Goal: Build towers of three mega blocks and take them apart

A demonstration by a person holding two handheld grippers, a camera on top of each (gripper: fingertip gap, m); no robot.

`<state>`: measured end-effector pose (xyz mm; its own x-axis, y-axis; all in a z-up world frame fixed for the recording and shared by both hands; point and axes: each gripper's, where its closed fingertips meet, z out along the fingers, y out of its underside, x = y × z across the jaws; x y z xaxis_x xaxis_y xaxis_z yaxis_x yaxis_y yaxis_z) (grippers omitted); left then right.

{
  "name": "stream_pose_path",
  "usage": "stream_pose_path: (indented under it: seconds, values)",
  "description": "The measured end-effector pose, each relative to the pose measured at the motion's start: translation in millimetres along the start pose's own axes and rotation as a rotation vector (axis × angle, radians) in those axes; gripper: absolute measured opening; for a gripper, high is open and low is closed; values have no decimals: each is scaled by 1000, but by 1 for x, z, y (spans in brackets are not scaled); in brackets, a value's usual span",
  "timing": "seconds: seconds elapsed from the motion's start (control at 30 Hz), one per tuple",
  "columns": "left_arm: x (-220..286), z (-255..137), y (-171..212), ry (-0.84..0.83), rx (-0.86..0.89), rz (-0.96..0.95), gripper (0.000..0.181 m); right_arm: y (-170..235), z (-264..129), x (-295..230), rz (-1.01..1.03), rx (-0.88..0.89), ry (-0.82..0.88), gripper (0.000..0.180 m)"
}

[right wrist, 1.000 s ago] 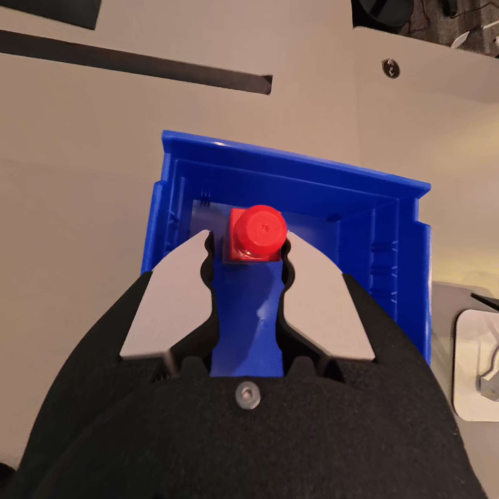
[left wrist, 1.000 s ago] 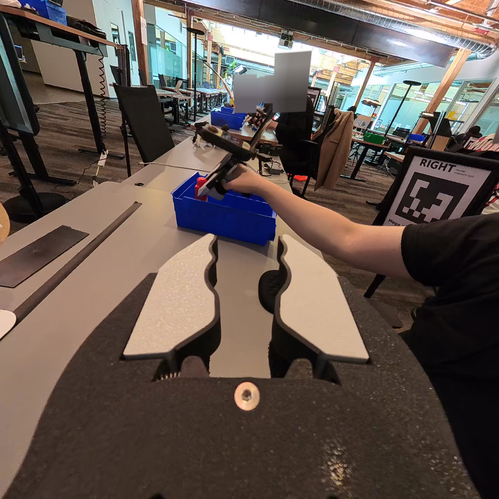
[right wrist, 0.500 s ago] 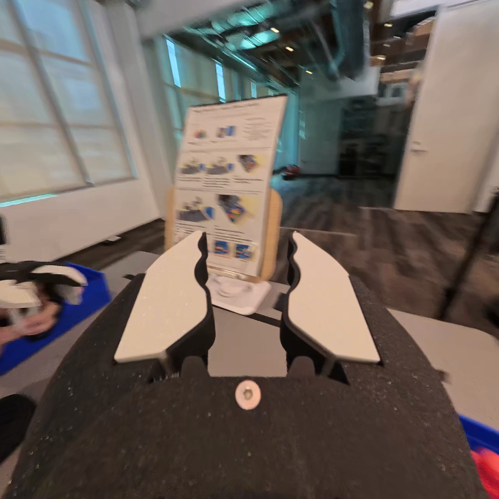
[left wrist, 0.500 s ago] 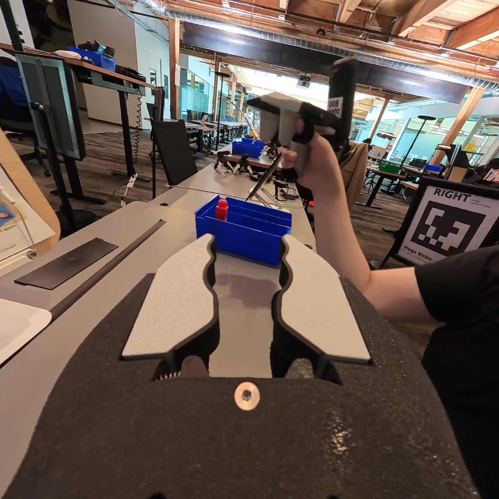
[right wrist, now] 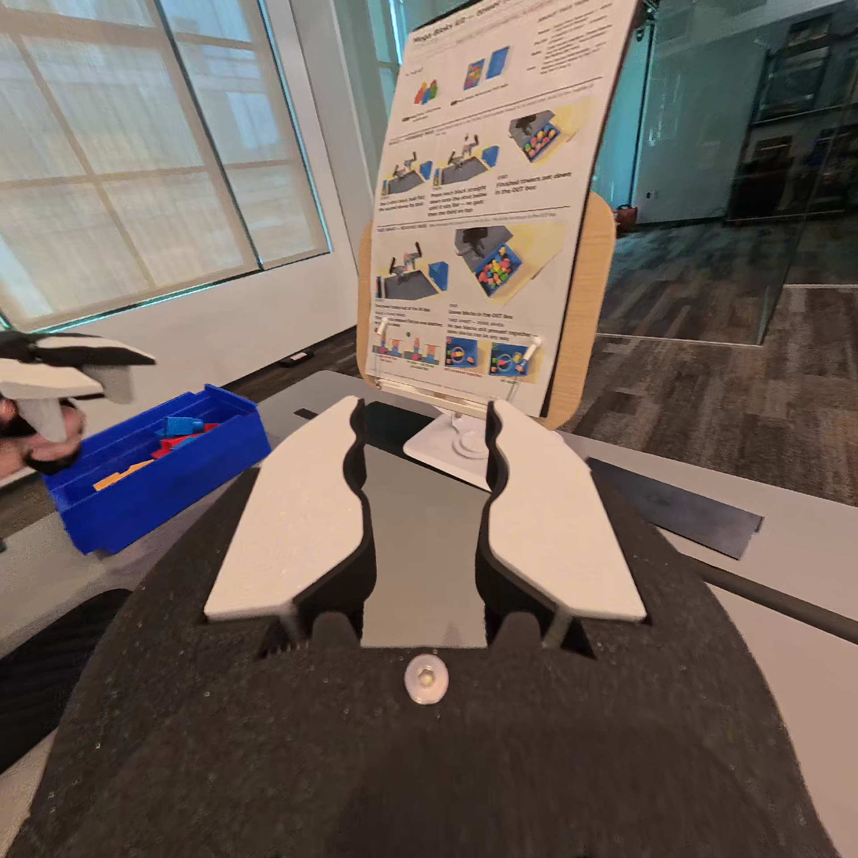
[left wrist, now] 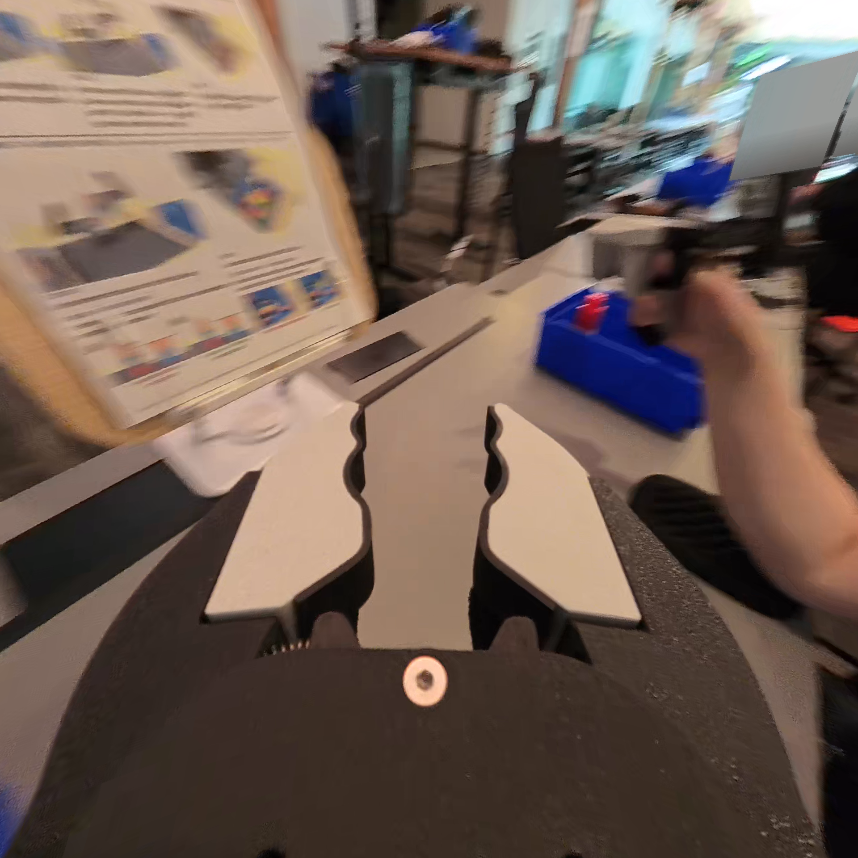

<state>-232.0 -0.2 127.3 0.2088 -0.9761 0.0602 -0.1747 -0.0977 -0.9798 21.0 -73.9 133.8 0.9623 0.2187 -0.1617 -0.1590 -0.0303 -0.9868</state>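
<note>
In the left wrist view, the left claw (left wrist: pixel 423 413) hovers over the grey bench (left wrist: pixel 418 534) with its 2 fingers parted and nothing between them. The picture is smeared by motion. To the right, a blue bin (left wrist: pixel 617 367) sits on the bench with a red block tower (left wrist: pixel 590 312) standing upright inside it near its far left end. A person's right hand (left wrist: pixel 724 325) is raised just beside that bin, gripping a dark handle. An instruction sheet (left wrist: pixel 153 209) on a wooden stand fills the upper left.

In the right wrist view, the right claw (right wrist: pixel 423 411) is likewise spread apart and empty above the bench (right wrist: pixel 789 650), facing the instruction sheet (right wrist: pixel 487 209) on its white base. At the left, a second blue bin (right wrist: pixel 153 492) holds loose blocks (right wrist: pixel 178 434) in blue, red and orange. Just above its left end, the left claw (right wrist: pixel 116 371) shows side-on, too blurred to judge its gap here. A dark strip (right wrist: pixel 668 510) lies flat on the bench to the right.
</note>
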Motion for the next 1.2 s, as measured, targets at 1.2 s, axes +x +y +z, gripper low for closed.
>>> stream_pose_path:
  seconds: [1.2]
  values:
    - [-299, -215, 232, -822, -636, -465, 38, 12, -1, 21, 77, -19, -26, 46]
